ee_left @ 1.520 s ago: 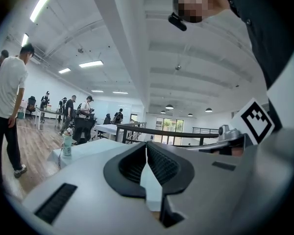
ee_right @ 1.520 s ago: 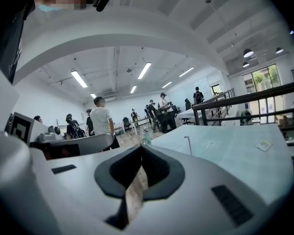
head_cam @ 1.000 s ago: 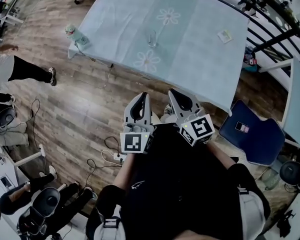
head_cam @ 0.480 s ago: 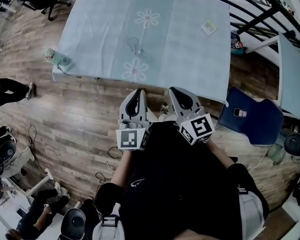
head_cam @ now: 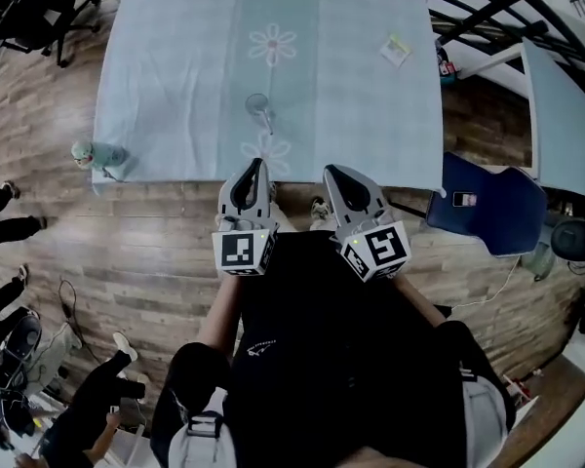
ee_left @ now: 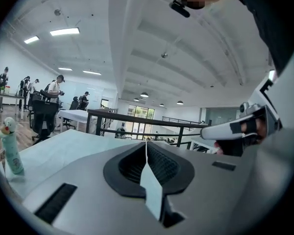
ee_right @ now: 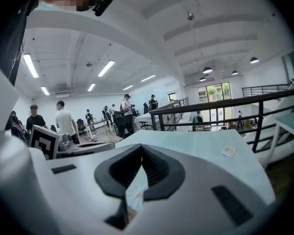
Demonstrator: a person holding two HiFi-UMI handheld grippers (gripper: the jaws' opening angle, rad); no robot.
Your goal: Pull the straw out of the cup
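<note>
A clear cup with a thin straw in it stands on the near half of the light blue tablecloth, seen only in the head view. My left gripper is held close to my body at the table's near edge, just short of the cup, jaws shut on nothing. My right gripper hangs beside it to the right, also shut and empty. In the left gripper view the left gripper has its jaws pressed together, and the right gripper shows the same in its own view. Neither gripper view shows the cup.
A small green bottle stands at the table's near left corner. A small packet lies near the far right. A blue chair with a phone sits right of the table, a black railing beyond. People stand to the left.
The table has come nearer and shifted down in the head view, so both grippers now reach its near edge. Both grippers stay shut and side by side.
</note>
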